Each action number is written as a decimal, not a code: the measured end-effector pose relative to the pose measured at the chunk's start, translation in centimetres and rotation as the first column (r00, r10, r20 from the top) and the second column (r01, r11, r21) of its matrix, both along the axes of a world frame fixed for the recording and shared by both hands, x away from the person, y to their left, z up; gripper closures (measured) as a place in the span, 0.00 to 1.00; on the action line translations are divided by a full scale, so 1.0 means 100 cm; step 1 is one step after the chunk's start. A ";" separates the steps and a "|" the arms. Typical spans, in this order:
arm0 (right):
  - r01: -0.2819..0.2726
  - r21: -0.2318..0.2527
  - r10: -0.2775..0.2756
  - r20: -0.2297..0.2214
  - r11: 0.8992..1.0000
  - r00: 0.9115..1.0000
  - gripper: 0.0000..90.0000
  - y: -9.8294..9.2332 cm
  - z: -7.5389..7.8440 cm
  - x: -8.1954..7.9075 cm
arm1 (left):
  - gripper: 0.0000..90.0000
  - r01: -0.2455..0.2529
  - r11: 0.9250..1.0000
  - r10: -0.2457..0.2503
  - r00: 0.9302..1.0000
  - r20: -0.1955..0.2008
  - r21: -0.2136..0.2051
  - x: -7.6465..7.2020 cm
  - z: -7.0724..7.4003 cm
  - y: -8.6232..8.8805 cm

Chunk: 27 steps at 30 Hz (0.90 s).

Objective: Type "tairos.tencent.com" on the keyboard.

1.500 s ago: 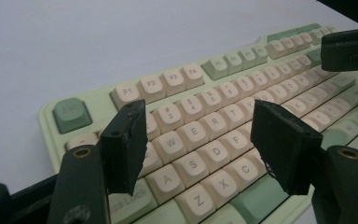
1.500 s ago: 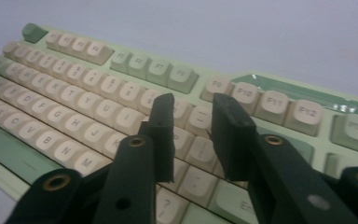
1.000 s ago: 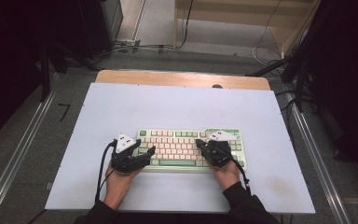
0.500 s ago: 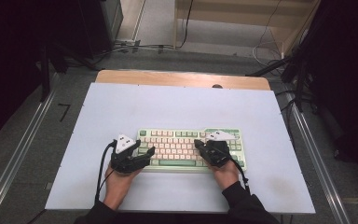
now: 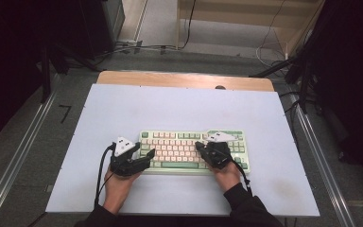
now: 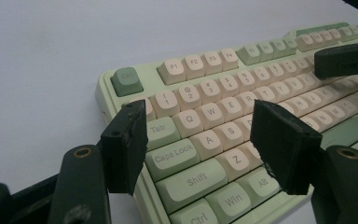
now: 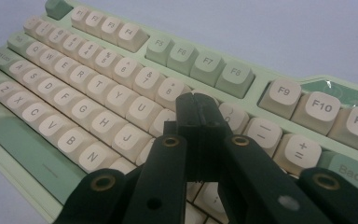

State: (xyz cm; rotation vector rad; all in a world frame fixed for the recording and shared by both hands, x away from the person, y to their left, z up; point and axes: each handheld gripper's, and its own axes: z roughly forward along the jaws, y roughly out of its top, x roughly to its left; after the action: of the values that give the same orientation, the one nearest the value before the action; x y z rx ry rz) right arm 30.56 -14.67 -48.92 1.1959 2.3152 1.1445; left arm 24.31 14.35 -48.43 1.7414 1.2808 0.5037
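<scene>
Pale-green mechanical keyboard with cream keys (image 5: 191,150) at near middle of white table (image 5: 123,109). Right gripper (image 7: 198,109) pinched closed over its I/O keys, likely key-pressing step; left gripper (image 6: 198,142) spread wide, empty, above its left end. Next: press straight down, single key.

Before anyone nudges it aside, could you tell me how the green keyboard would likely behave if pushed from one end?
The keyboard looks rigid and lies flat on the table, so it would probably slide or pivot, not tip. Its raised keycaps might catch a gripper.
</scene>
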 end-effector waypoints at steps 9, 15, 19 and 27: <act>0.005 -0.011 -0.005 -0.016 1.000 1.000 0.97 0.000 -0.002 0.001 | 0.41 0.001 1.000 -0.001 1.000 -0.001 0.001 0.000 0.000 0.000; 0.010 0.052 -0.011 0.024 0.999 1.000 0.92 -0.003 0.008 -0.003 | 0.41 0.000 1.000 0.000 1.000 0.001 -0.001 0.000 0.000 0.000; 0.011 0.062 -0.014 0.039 0.998 0.999 0.60 -0.005 0.013 -0.005 | 0.43 0.000 1.000 0.000 1.000 0.005 0.001 0.000 0.000 0.000; 0.036 0.085 -0.038 0.017 0.996 0.999 0.25 -0.010 0.015 -0.003 | 0.52 0.004 1.000 -0.004 1.000 0.006 -0.008 -0.001 0.000 0.001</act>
State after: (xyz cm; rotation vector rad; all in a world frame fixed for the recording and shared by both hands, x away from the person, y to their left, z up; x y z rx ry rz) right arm 30.27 -15.69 -47.38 1.2467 2.2416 1.2472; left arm 24.24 14.43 -48.44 1.7347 1.2730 0.5009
